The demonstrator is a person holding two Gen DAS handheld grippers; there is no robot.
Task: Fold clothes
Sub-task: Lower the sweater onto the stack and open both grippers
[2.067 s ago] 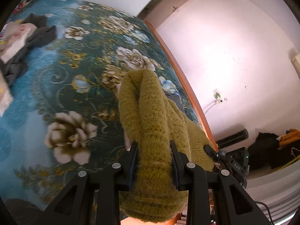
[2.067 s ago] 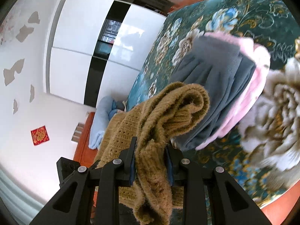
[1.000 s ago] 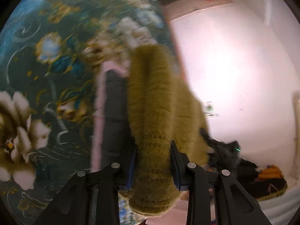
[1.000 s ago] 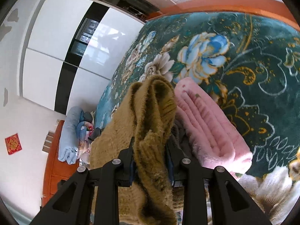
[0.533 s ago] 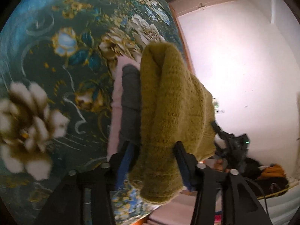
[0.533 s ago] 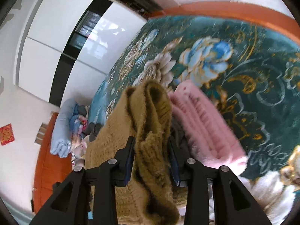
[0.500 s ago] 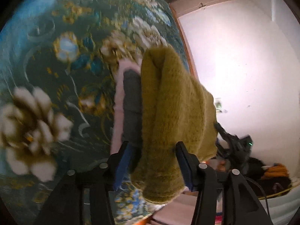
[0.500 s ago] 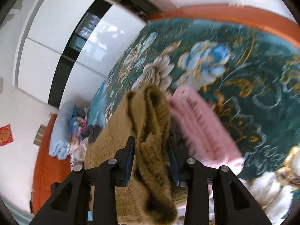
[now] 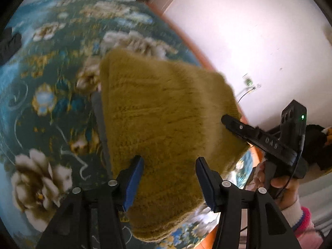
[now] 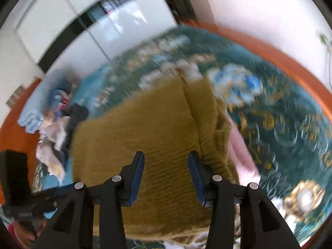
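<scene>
**Sweater let go onto the pile**

Sweater (image 9: 166,124) now lies folded flat on the pink garment (image 10: 241,153) (a grey one sandwiched between), on the flowered bedspread (image 9: 41,114). A moment ago both tongs pinched it; now the left gripper (image 9: 169,178) and right gripper (image 10: 166,173) gape, empty. This piece looks finished.

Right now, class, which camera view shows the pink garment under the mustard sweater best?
The right wrist view: the pink garment sticks out as a clear strip beside the mustard sweater. In the left wrist view the sweater covers nearly all of it; only a thin grey edge shows along its side, with no clear pink.
</scene>
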